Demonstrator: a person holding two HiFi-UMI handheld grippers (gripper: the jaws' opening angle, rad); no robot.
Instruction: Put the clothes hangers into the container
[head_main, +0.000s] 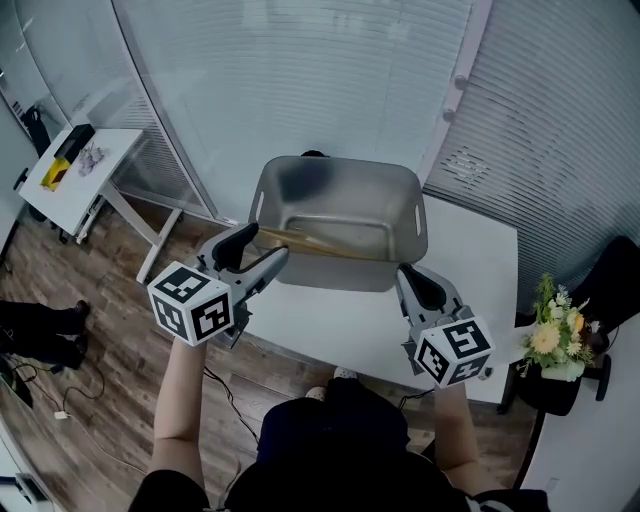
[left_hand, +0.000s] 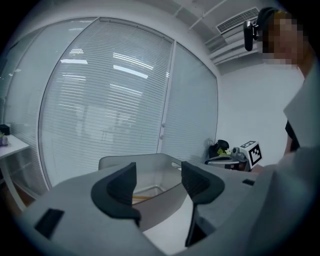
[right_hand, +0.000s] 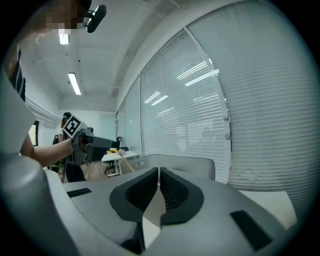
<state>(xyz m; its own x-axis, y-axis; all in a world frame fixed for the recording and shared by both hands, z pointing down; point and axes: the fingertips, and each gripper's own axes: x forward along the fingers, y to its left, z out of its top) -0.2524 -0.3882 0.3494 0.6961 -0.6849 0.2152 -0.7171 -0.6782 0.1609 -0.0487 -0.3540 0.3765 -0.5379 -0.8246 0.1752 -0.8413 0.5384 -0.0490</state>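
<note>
White table (head_main: 480, 250) — grey container (head_main: 338, 222) on it

One container (head_main: 330, 190), one wooden hanger (head_main: 322, 246)

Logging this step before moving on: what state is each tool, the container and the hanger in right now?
Left tool: open, nothing between its jaws.
Right tool: shut, empty.
Container: upright on the table, open-topped.
Wooden hanger: lying inside the container, not gripped.
</note>
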